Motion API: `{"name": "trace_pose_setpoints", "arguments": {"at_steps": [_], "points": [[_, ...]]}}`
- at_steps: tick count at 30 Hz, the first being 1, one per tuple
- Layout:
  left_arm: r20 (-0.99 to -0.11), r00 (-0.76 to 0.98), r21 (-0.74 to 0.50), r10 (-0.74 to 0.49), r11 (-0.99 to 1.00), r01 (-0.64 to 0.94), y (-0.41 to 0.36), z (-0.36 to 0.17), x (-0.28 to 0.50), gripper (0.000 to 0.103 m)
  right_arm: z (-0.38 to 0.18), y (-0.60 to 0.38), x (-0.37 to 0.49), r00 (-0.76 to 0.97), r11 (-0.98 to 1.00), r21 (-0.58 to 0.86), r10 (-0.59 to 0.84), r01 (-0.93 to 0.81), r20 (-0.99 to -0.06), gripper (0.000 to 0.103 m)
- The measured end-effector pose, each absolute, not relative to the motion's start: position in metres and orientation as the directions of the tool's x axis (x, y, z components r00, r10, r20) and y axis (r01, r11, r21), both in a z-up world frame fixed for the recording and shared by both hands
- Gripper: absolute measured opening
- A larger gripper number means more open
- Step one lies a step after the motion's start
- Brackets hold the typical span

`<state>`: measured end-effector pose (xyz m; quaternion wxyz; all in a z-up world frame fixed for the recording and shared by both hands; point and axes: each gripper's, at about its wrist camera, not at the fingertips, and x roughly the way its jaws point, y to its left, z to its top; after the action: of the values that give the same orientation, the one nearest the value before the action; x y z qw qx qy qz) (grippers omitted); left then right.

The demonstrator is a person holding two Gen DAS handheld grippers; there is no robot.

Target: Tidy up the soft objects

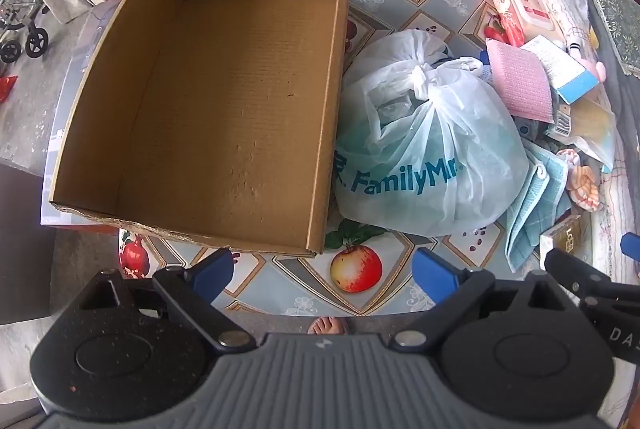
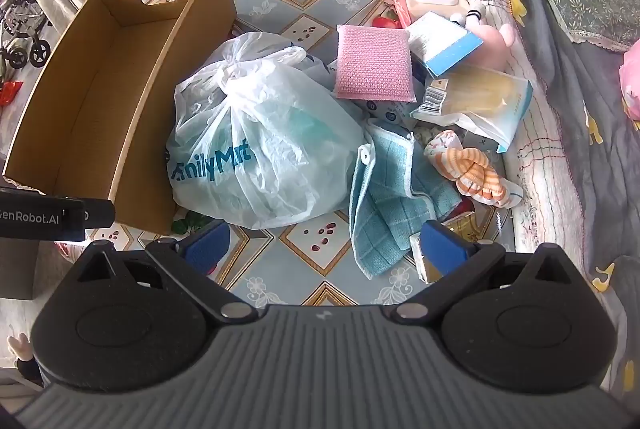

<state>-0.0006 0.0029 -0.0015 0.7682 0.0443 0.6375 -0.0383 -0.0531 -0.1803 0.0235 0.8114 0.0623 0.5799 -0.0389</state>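
tools: left tool [image 1: 324, 269] and right tool [image 2: 326, 243] both wide apart, empty
tip: pinch the bag [image 2: 260, 145] by its knot, drop it in the box [image 1: 224, 101]

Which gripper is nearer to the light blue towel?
Right. The right gripper hovers right at the towel; the left gripper sits over by the cardboard box, towel off to its side.
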Motion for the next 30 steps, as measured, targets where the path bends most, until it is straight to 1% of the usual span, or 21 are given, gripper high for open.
{"name": "trace_pose_setpoints", "arguments": {"at_steps": [30], "points": [[-0.985, 0.172, 0.017, -0.003, 0.993, 0.114, 0.001, -0.007, 0.007, 0.097, 0.017, -0.18, -0.042, 0.321, 0.99, 0.052, 0.007, 0.133, -0.947, 0.102]]}}
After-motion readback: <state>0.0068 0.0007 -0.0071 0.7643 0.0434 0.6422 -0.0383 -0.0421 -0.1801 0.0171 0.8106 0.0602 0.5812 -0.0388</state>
